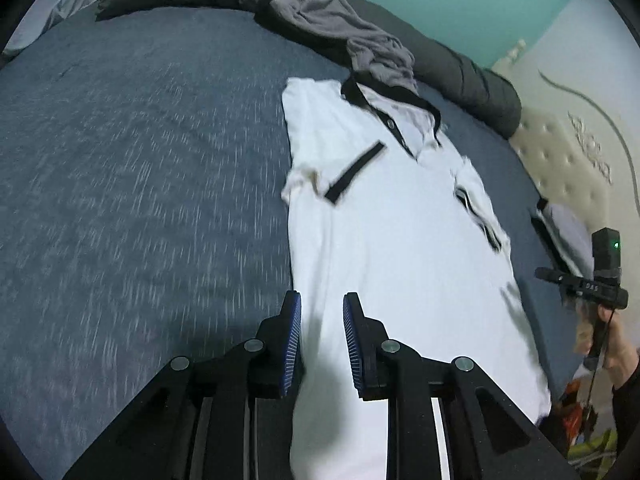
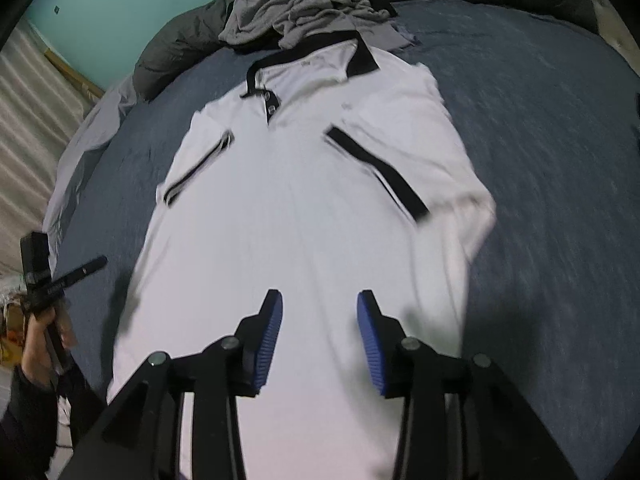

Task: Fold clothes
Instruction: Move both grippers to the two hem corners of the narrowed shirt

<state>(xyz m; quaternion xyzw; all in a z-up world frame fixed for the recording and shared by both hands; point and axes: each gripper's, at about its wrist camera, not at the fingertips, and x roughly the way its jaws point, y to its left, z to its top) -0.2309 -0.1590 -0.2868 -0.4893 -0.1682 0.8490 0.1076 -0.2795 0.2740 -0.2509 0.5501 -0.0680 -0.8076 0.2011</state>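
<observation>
Left gripper (image 1: 322,312): black linkage arms and ribbed blue pads, jaws a little apart with nothing between them, above the shirt's lower edge.
Right gripper (image 2: 320,308): same build, jaws standing wider apart and empty, over the lower middle of the shirt.
White polo shirt (image 2: 304,208): smooth white cloth spread flat and face up on the bed ahead of both grippers, collar at the far end; black collar, black button placket, black bands on the short sleeves, both sleeves folded in over the chest.
Bed cover (image 1: 140,160): blue heathered fabric, flecked, streaked by motion blur.
Grey garment (image 1: 352,36): crumpled soft knit beyond the shirt's collar, touching it.
Dark quilted bolster (image 1: 472,76): long padded roll along the far edge of the bed, behind the grey garment.
Headboard (image 1: 560,152): pale tufted padding, off to the right in the left wrist view.
Hard to make out: the shirt's hem is hidden under both grippers' bodies; the small chest logo is unreadable.
</observation>
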